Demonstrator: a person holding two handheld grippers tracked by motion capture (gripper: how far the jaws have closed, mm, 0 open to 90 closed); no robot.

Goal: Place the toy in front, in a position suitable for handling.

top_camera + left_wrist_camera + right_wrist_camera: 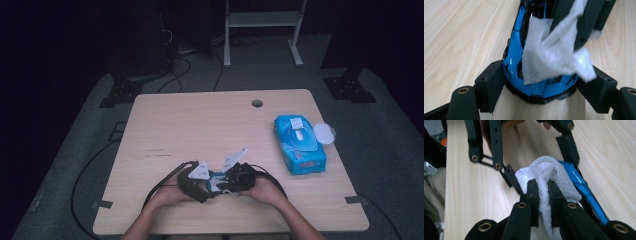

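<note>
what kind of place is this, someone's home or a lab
Probably a lab or recording studio rather than a home: a bare wooden table on grey carpet, dark surroundings with cables on the floor, and a metal equipment stand behind.

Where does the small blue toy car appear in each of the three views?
High view: the small blue toy car is low at centre, between the two claws.
Left gripper view: centre, nose toward the camera.
Right gripper view: right of centre, a blue strip.
Shared landmark: the white crumpled wipe on it.
</note>
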